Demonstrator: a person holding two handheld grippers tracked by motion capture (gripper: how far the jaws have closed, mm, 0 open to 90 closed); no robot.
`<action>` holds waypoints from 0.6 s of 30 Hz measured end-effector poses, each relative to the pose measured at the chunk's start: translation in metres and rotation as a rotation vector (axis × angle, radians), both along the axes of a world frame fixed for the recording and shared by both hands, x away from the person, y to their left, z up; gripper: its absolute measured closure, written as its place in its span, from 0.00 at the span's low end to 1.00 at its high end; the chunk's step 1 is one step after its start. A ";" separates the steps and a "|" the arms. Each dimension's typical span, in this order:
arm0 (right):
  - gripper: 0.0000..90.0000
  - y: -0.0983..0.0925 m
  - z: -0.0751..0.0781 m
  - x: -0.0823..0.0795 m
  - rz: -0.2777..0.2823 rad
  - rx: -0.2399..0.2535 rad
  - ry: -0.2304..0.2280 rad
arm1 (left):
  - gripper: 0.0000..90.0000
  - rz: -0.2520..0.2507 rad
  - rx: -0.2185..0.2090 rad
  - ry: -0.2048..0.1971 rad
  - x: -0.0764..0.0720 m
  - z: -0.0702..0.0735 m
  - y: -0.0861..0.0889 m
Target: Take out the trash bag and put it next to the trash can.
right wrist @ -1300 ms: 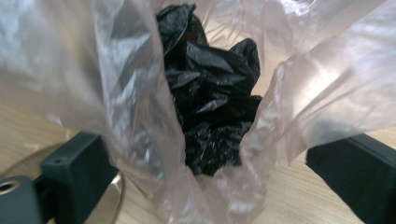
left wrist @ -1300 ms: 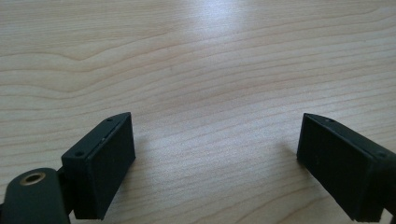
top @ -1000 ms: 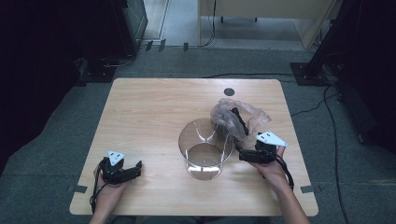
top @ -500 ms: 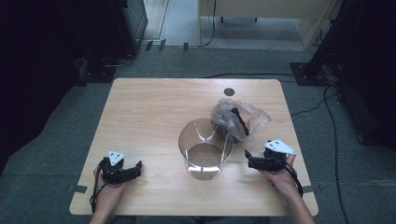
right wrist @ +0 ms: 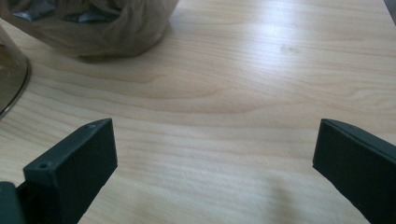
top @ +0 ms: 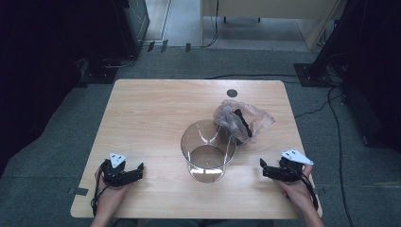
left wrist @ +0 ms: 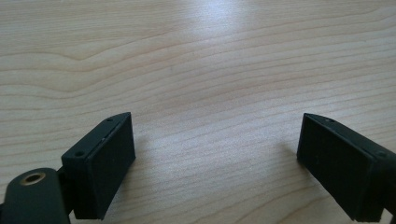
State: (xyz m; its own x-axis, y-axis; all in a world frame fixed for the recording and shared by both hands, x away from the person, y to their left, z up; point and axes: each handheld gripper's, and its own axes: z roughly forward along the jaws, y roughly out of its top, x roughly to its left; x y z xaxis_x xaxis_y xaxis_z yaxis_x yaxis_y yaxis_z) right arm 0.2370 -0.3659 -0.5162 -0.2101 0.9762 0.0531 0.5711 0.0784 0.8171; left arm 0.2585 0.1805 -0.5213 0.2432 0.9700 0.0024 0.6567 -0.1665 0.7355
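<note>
A light wooden worktop (top: pixel 156 118) stood on a grey carpeted floor (top: pixel 52 156), and near its middle sat a clear glass bowl (top: pixel 208 150), upright and with nothing visible inside it. Touching the bowl's far right side lay a crumpled clear plastic bag (top: pixel 242 121) with dark contents that could not be made out. A small dark round spot (top: pixel 231 93) marked the worktop near its far edge. The left gripper (top: pixel 134 172) rested low over the near left part of the worktop, held by the person's left hand (top: pixel 109 194), well apart from the bowl; in the left gripper view its jaws stood wide apart with bare wood between them. The right gripper (top: pixel 265 168) sat at the near right, held by the right hand (top: pixel 297 187), its jaws pointing toward the bowl. In the right gripper view those jaws were likewise released and spread wide over bare wood, with the bag (right wrist: pixel 93 23) and the bowl's rim (right wrist: pixel 11 74) ahead at the upper left.
</note>
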 end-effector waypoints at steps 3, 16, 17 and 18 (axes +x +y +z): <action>0.00 -0.005 -0.001 -0.005 -0.017 -0.001 0.007 | 0.12 0.000 0.000 0.000 0.000 0.000 0.000; 0.00 -0.023 -0.005 -0.025 -0.064 -0.029 0.044 | 0.12 0.000 0.000 0.000 0.000 0.000 0.000; 0.00 -0.026 -0.006 -0.029 -0.072 -0.028 0.055 | 0.12 0.000 0.000 0.000 0.000 0.000 0.000; 0.00 -0.027 -0.006 -0.030 -0.075 -0.032 0.060 | 0.12 0.000 0.000 0.000 0.000 0.000 0.000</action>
State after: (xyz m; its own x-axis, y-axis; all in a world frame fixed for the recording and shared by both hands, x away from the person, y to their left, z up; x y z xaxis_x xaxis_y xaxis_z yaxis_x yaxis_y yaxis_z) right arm 0.2070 -0.3930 -0.5224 -0.1341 0.9905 0.0318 0.6244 0.0596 0.7789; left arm 0.2584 0.1806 -0.5213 0.2431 0.9700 0.0024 0.6565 -0.1664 0.7357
